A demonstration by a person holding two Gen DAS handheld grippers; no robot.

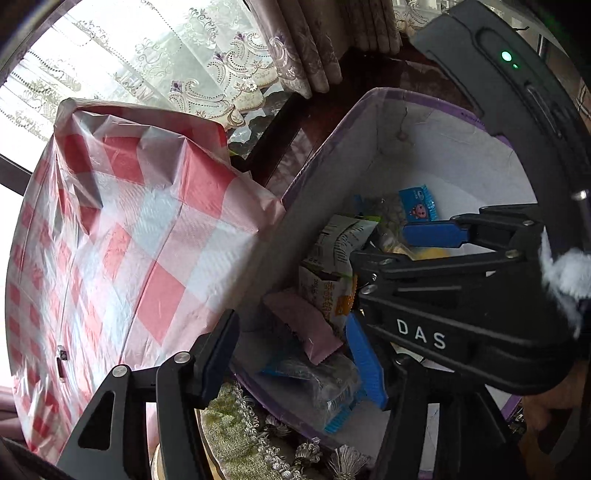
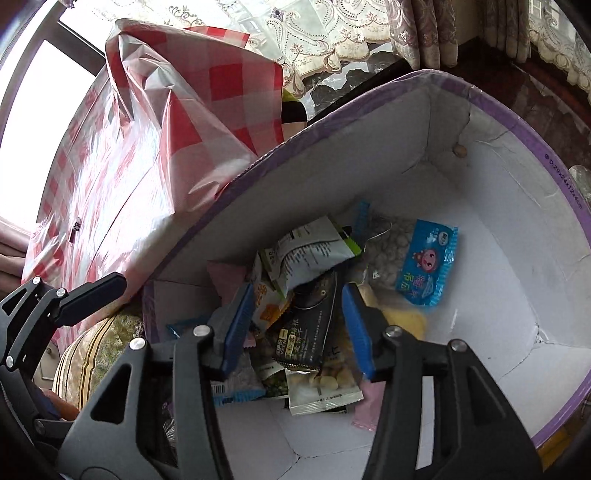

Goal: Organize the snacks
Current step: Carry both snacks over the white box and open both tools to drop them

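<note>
A purple-rimmed cardboard box (image 2: 546, 155) with a white inside holds a heap of snack packets. My right gripper (image 2: 299, 325) is open inside the box, its blue pads on either side of a black snack packet (image 2: 310, 317) that lies on the heap. A blue packet with a pink cartoon (image 2: 428, 262) lies to the right. In the left wrist view the box (image 1: 332, 147) shows with the right gripper (image 1: 388, 295) over it, and a pink packet (image 1: 303, 325) on the heap. My left gripper (image 1: 291, 365) is open; only its left finger (image 1: 218, 354) shows, outside the box wall.
A large red-and-white checked plastic bag (image 1: 122, 236) stands left of the box, touching its wall; it also shows in the right wrist view (image 2: 155, 147). Lace curtains (image 2: 314, 33) and a window are behind. A fringed cushion (image 1: 236, 435) lies below the box.
</note>
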